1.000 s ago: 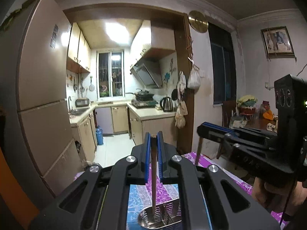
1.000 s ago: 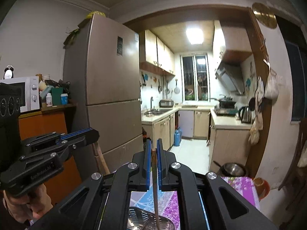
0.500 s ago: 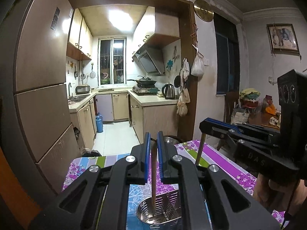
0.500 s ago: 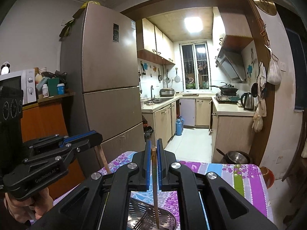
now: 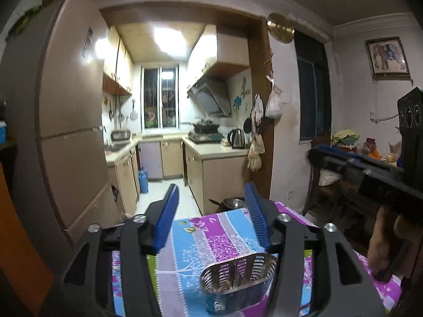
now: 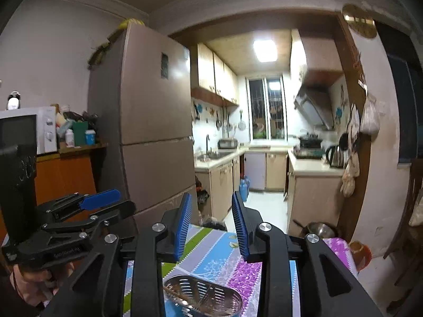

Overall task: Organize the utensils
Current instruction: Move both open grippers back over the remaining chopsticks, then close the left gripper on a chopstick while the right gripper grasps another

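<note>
A perforated steel utensil holder (image 5: 238, 277) stands on the floral tablecloth (image 5: 201, 235); it also shows in the right wrist view (image 6: 203, 295). A wooden chopstick (image 6: 171, 292) lies inside it, with more utensils dimly visible. My left gripper (image 5: 211, 216) is open and empty above the holder. My right gripper (image 6: 211, 224) is open and empty above the holder too. Each gripper shows in the other's view: the right one (image 5: 364, 169) at the right, the left one (image 6: 79, 211) at the left.
A tall fridge (image 6: 148, 132) stands left of the table's far end. A kitchen with counters (image 5: 211, 153) lies beyond. A metal pot (image 6: 317, 229) sits on the floor past the table. A microwave (image 6: 29, 129) stands on an orange cabinet at left.
Both grippers held a chopstick upright over the holder; both have opened and the chopsticks have dropped into the holder. Both grippers have risen a little.
</note>
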Available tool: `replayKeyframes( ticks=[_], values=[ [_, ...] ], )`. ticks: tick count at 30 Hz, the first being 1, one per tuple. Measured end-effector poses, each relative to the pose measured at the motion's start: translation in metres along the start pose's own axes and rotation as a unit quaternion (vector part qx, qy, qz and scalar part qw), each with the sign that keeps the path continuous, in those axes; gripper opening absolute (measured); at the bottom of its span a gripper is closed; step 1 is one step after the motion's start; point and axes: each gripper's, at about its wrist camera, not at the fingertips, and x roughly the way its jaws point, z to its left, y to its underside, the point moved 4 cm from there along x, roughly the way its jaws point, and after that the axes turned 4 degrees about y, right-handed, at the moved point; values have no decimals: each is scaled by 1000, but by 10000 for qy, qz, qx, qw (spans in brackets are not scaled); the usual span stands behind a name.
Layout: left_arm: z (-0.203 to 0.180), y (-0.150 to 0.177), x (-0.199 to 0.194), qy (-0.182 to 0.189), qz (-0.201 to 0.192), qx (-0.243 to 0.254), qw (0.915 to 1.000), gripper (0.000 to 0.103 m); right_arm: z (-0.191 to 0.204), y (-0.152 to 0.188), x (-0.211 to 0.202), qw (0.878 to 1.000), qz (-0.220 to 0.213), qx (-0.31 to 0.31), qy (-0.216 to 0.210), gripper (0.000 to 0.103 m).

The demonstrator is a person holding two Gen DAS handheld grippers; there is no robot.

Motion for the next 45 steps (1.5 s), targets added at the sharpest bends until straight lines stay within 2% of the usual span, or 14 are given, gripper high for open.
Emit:
replayKeyframes(
  ticks=[4, 6, 9, 10, 14, 18, 19, 22, 25, 30, 34, 45],
  values=[
    [1, 19, -81, -80, -259, 235, 9994, 67, 17, 7, -97, 9988, -436, -181, -92, 42],
    [3, 47, -126, -140, -281, 346, 9989, 70, 23, 23, -139, 9981, -581, -190, -92, 45],
    [9, 98, -169, -288, -48, 293, 9991, 71, 35, 75, -195, 9986, -523, -106, -51, 45],
    [10, 112, -176, -347, 39, 254, 9991, 71, 40, 99, -208, 9993, -380, -29, -26, 45],
    [2, 199, -197, -469, 591, -49, 9971, 71, 55, 191, -230, 9990, 351, 170, 217, 45],
    [-20, 264, -197, -356, 1033, -306, 9935, 69, 75, 258, -237, 9948, 904, 68, 463, 38],
    [-31, 280, -195, -281, 1159, -255, 9925, 63, 84, 271, -238, 9938, 1008, 17, 470, 36],
    [-54, 308, -192, -214, 1297, 84, 9913, 58, 109, 298, -236, 9911, 1287, -114, 316, 30],
    [-60, 320, -187, -246, 1350, 269, 9902, 54, 129, 323, -229, 9873, 1577, -120, 138, 27],
    [-60, 329, -192, -252, 1323, 206, 9907, 45, 142, 347, -222, 9839, 1767, -213, 187, 21],
    [-67, 345, -198, -188, 1376, 218, 9901, 42, 145, 351, -215, 9828, 1813, -241, 252, 17],
    [-75, 354, -193, -39, 1346, 189, 9907, 41, 152, 358, -210, 9824, 1802, -265, 409, 17]
  ],
)
